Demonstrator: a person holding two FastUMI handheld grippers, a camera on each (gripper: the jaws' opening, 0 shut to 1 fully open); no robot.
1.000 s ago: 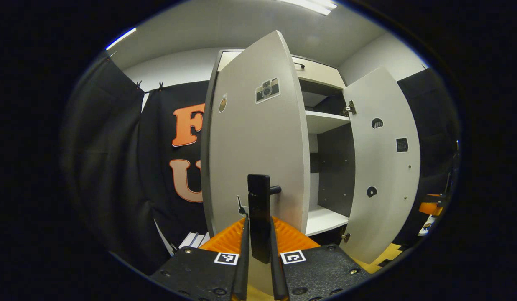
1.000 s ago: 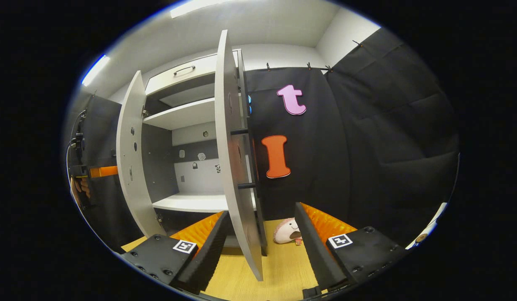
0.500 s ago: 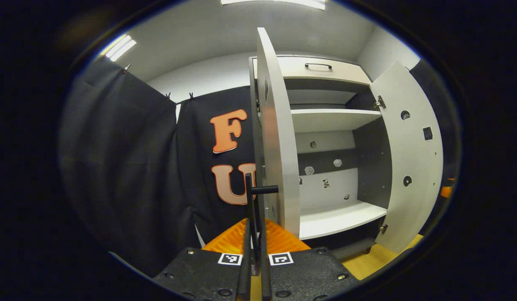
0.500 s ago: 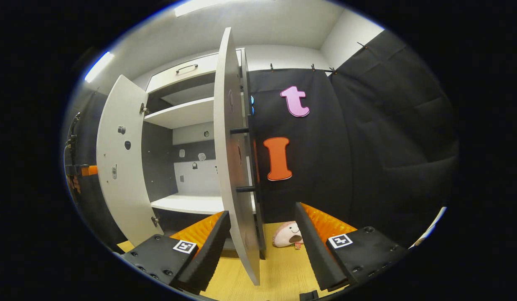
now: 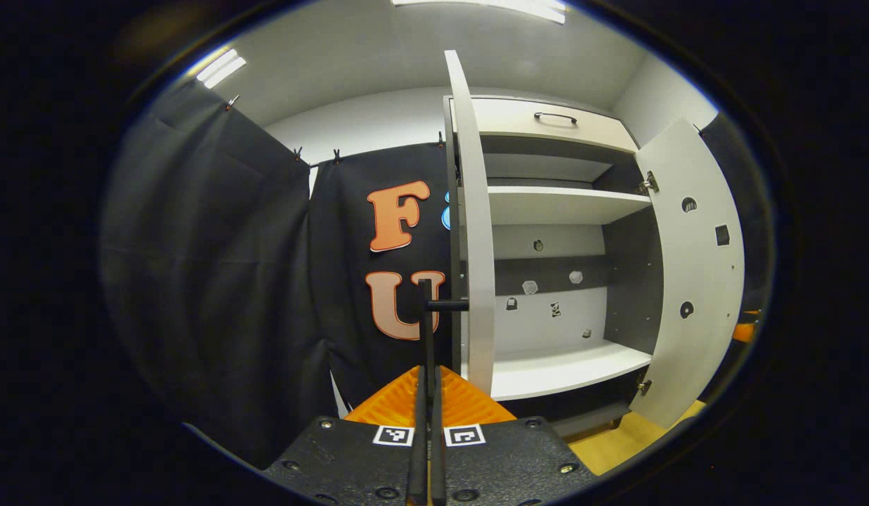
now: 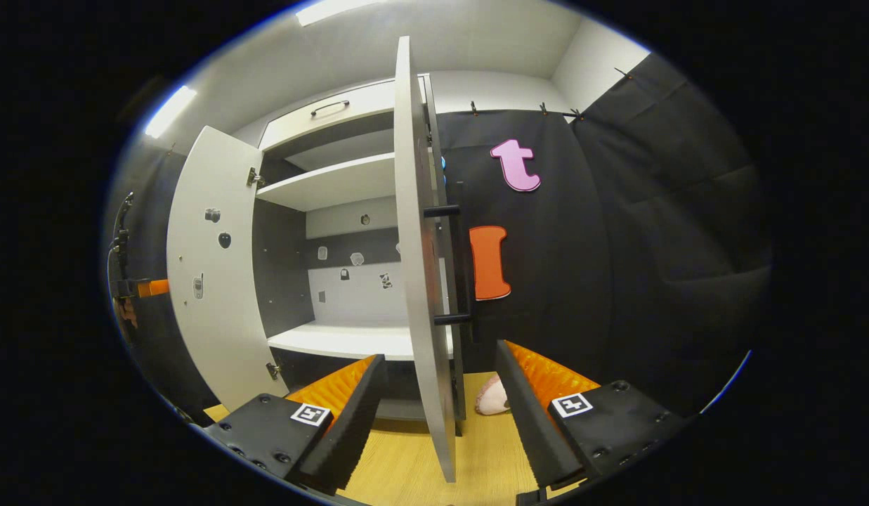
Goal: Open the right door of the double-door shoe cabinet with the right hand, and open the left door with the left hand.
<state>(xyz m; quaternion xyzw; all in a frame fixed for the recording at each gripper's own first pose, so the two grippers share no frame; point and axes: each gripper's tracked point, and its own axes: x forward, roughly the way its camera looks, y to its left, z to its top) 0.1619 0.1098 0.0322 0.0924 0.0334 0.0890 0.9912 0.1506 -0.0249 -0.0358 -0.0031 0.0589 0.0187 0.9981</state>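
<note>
- The left tongs (image 5: 426, 393) pinched the left door's (image 5: 474, 232) handle (image 5: 427, 330) to swing it out.
- The right tongs (image 6: 440, 393) were wide around the right door's (image 6: 416, 267) edge.
- Both doors stood open.

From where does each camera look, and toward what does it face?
Left gripper view: rides the left gripper, shut on the left door's handle, facing that door's edge.
Right gripper view: rides the open right gripper, which straddles the right door.
Both show the cabinet's shelves and both open doors.
</note>
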